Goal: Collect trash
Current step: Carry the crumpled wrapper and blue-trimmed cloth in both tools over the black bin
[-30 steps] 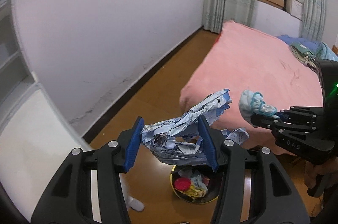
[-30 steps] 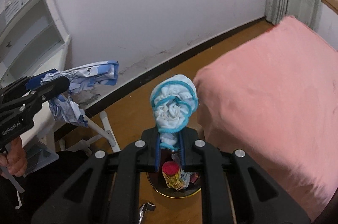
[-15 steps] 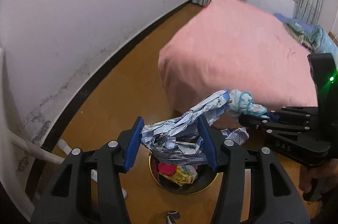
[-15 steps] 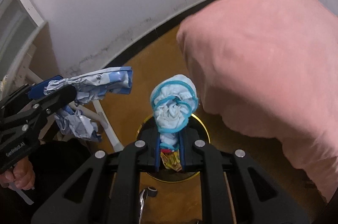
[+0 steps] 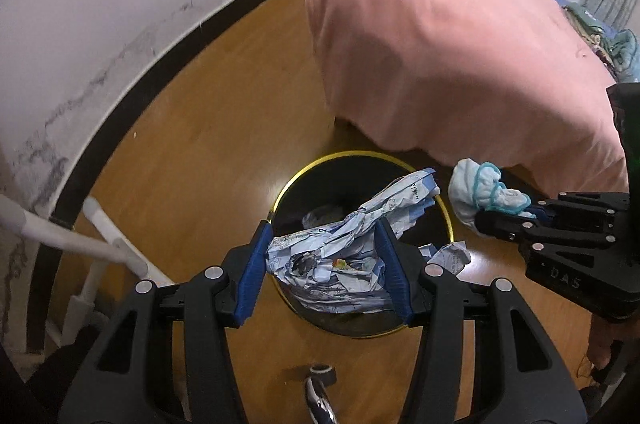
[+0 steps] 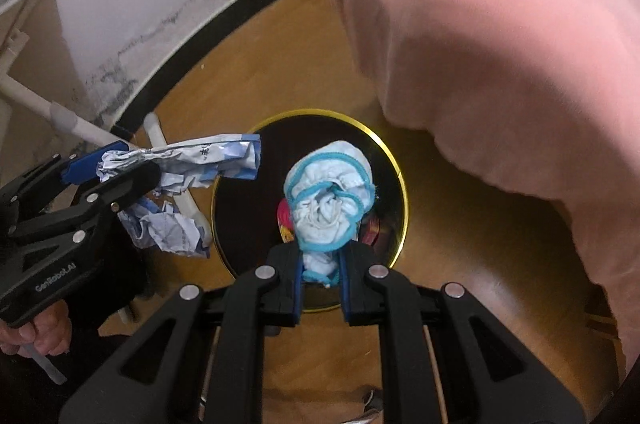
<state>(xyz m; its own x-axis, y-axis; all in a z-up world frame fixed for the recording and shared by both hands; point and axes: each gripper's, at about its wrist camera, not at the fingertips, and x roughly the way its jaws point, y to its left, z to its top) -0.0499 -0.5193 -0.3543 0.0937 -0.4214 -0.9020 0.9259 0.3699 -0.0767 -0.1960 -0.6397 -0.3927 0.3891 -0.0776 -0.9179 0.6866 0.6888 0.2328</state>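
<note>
Left gripper (image 5: 324,264) jaws pinch crumpled wrapper (image 5: 344,244) above gold-rimmed bin (image 5: 280,198). Right gripper (image 6: 320,272) jaws clamp white-blue wad (image 6: 328,200), possibly cloth, over bin beside pink bed (image 6: 500,44).

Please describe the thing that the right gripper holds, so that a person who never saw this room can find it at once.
Beside the large pink bed a round black bin with a gold rim stands on the wooden floor. Directly above its opening, the right gripper is shut on a crumpled white cloth wad. Its turquoise edging distinguishes it from the blue-and-white printed wrapper in the left gripper.
</note>
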